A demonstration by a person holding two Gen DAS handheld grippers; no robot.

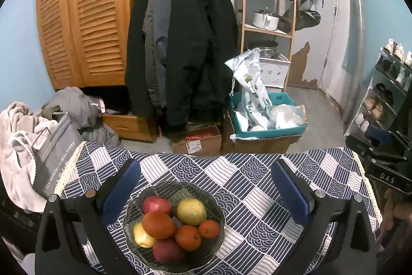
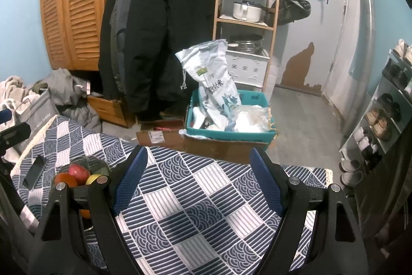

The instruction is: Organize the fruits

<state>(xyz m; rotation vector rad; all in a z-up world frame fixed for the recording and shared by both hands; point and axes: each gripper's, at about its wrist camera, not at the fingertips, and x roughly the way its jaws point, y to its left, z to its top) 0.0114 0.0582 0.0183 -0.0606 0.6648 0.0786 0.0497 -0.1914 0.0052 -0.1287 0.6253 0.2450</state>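
Left gripper (image 1: 204, 187): jaws apart, empty, above bowl (image 1: 216, 208) | fruits (image 1: 175, 226): seven piled in bowl on patterned tablecloth (image 1: 257, 177) | right gripper (image 2: 198, 177): jaws apart, empty, over bare cloth; bowl to its left, partly hidden.

Under both grippers lies a matt woven tablecloth (image 2: 195, 197) with a cream lace edge. The left gripper (image 1: 206, 187) has matt black plastic arms, textured blue rubbery pads (image 1: 291, 190) and bright metal pins. Between its open jaws sits a glossy, ribbed glass bowl (image 1: 219, 218) of smooth-skinned fruit (image 1: 175, 223). Ahead of the right gripper (image 2: 198, 177), whose pads look the same, stand a smooth teal plastic crate (image 2: 226, 135) on plain cardboard boxes (image 2: 219, 146), a slick printed plastic sack (image 2: 216, 84), matt dark cloth coats (image 2: 159, 30) and a slatted, varnished wood wardrobe (image 2: 74, 4).
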